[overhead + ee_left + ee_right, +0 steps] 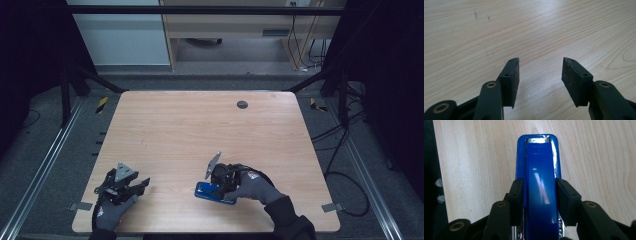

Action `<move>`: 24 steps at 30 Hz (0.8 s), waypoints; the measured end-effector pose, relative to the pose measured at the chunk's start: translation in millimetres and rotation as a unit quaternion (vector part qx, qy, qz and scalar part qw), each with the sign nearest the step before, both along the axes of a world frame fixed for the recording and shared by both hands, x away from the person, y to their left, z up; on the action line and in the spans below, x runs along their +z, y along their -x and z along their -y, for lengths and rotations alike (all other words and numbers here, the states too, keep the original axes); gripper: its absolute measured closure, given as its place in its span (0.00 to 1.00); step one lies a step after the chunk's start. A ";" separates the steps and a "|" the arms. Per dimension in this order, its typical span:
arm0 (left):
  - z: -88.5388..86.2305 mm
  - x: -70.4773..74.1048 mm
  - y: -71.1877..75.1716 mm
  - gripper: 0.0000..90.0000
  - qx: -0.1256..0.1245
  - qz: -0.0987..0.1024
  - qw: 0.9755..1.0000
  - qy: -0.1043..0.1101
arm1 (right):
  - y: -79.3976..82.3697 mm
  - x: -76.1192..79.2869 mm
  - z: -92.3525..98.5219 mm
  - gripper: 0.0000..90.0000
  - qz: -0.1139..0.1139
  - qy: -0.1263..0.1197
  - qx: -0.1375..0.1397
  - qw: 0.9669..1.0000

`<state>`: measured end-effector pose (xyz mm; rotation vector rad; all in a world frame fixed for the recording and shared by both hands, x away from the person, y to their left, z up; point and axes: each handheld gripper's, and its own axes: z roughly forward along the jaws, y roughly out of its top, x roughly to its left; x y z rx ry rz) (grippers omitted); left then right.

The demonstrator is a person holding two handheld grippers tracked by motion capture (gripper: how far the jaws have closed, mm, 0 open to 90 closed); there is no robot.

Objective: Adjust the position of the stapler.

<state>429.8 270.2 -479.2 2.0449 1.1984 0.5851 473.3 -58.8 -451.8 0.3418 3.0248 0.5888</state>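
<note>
The blue stapler point(540, 187) lies on the counter point(200, 130) near its front edge, between the right hand-held gripper's point(539, 192) barely parted jaws. The left hand-held gripper point(540, 75) rests apart, empty.

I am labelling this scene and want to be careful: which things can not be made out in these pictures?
Stapler rear: right gripper view, cut by the bottom edge.
Whether the right claw presses the stapler: too close to tell.
Stapler in high view: partly hidden by the right hand.
</note>
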 end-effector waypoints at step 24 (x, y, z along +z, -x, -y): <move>0.4 -0.6 -0.8 0.54 -0.005 -0.003 1.000 -0.004 | 4.6 1.8 5.2 0.74 -0.001 0.004 0.085 0.996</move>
